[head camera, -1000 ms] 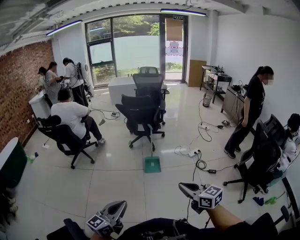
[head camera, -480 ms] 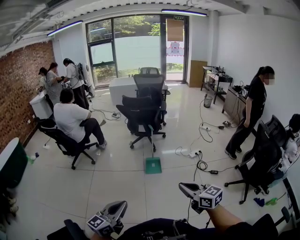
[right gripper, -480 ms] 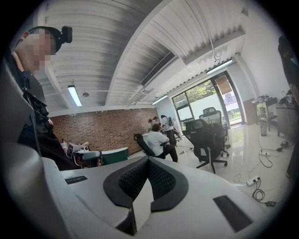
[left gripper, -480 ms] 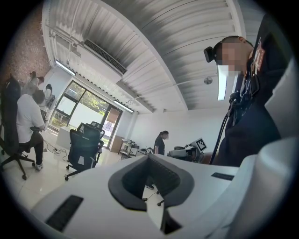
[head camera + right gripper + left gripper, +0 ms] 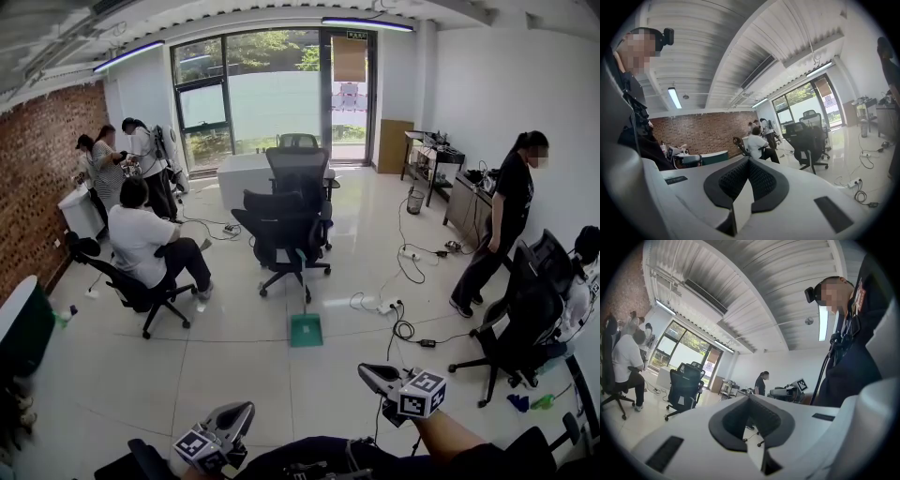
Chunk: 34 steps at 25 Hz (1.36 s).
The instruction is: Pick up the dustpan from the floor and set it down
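The green dustpan (image 5: 305, 328) lies on the floor (image 5: 234, 361) in the middle of the room, its handle upright, just in front of the black chairs (image 5: 281, 234) and near loose cables (image 5: 401, 328). Only the head view shows it. Well apart from it, at the bottom of that view, the left hand-held gripper (image 5: 246, 410) and right hand-held gripper (image 5: 367, 373) hover, each with jaws together and nothing between them. The left gripper view looks toward a standing person (image 5: 761, 383); the right gripper view shows a seated person (image 5: 757, 143) and a brick wall (image 5: 708, 131).
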### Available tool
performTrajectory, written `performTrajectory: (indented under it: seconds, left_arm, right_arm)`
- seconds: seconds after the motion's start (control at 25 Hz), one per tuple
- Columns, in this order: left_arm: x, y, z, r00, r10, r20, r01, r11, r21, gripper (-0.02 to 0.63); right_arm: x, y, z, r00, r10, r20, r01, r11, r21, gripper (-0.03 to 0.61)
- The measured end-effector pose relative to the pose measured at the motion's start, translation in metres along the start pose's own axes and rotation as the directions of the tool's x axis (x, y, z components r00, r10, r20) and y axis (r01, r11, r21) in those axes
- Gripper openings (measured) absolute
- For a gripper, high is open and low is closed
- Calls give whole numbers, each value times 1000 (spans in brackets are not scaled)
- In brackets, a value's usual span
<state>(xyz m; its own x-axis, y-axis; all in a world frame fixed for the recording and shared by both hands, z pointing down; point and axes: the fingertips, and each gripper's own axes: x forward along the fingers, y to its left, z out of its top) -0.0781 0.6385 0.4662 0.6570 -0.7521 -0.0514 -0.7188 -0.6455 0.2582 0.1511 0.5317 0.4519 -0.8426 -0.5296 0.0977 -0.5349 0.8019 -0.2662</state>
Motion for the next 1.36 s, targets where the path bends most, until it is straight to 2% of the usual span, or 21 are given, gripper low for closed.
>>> performTrajectory:
  seconds: [0.2, 0.36, 0.56, 0.96, 1.16, 1.24, 1.36]
  left_arm:
    - [-2, 5, -2, 1000, -5, 0, 5, 1000, 3, 14]
    - [2, -8, 10, 1000, -3, -2, 3, 1000, 1, 14]
    - [3, -23, 24, 1000, -3, 0, 3, 1000, 4, 14]
    - [-8, -12, 26, 1000, 14, 6, -14, 1000, -3, 14]
    - [-6, -51, 67, 1000, 20, 0, -20, 1000, -5, 14]
    - [-8, -42, 65, 1000, 21, 1, -21, 1000, -5, 15]
    - [-9, -3, 40, 1000, 21, 5, -21, 1000, -3, 14]
  right_arm:
    - [3, -2, -4, 999, -37, -6, 37, 999, -35, 21]
    - [-6, 4, 3, 998, -29, -51, 25, 996, -88, 20]
    - [-17, 9, 17, 998, -28, -50, 24, 996, -86, 18]
    - [-5, 15, 17, 998, -22, -57, 17, 996, -86, 18]
    - [-34, 31, 59, 998, -16, -60, 11, 997, -77, 18]
    - [-26, 31, 55, 998, -12, -61, 7, 997, -79, 18]
    - [8, 18, 27, 998, -8, -63, 3, 996, -86, 18]
